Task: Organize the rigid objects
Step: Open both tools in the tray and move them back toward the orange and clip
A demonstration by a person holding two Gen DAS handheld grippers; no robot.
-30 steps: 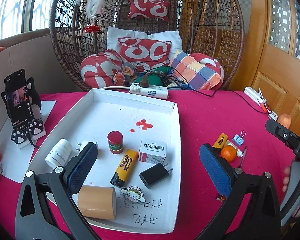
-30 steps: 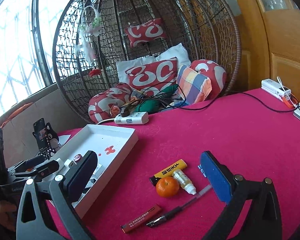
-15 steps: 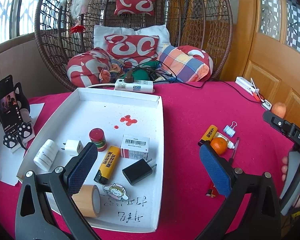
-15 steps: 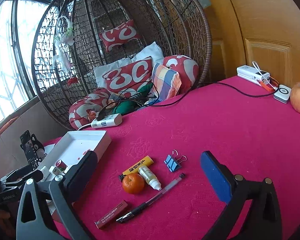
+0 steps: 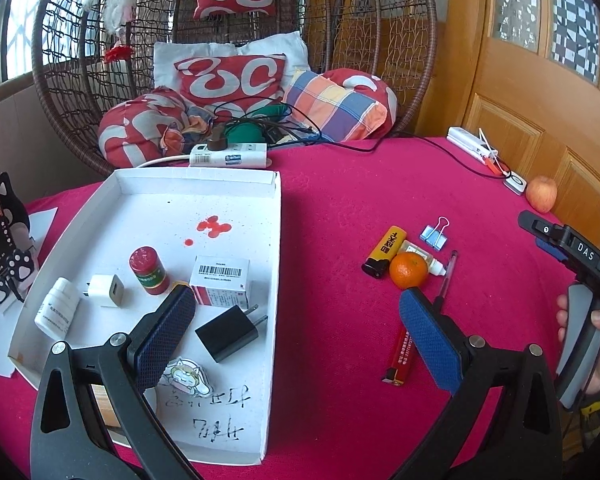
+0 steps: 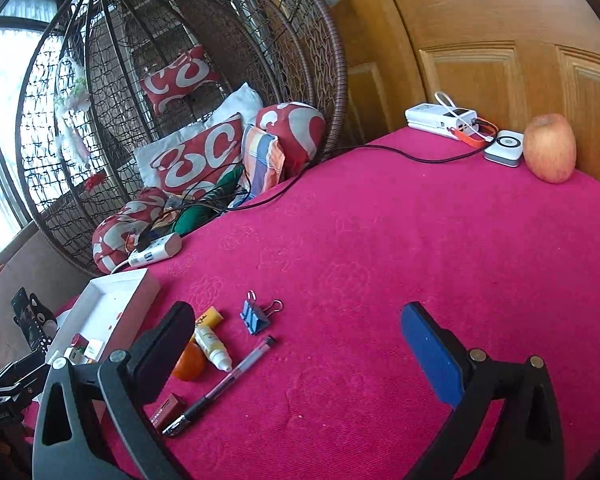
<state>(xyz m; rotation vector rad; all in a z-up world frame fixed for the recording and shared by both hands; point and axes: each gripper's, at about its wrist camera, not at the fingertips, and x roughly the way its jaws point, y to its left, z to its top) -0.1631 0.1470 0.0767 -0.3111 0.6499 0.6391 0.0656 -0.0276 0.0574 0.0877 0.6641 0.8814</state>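
Looks like a between-picks step: both grippers empty, sorting about halfway by my guess. Left gripper hangs w/ fingers wide apart over the right edge of the white tray, nothing between them. Right gripper likewise spread wide, holding nothing, over bare cloth just right of the loose pile.

Already in the tray: red-capped bottle, white charger, white pill bottle, medicine box, black charger.

Left out on the surface, right of the tray: yellow lighter, tangerine touching a small dropper bottle, blue binder clip, pen, red lighter.

Next move, I'd say: right gripper swings left & drops onto one piece. The clip or pen is the easiest; the tangerine could roll, and it isn't really a rigid item anyway. Then carry over the tray wall.

Surface is a pink-red cloth. Apple and power bank sit at the far edge by a wooden door; a wicker egg chair w/ red-white cushions stands behind, power strip just beyond the tray, and a phone on a cat stand to the left.
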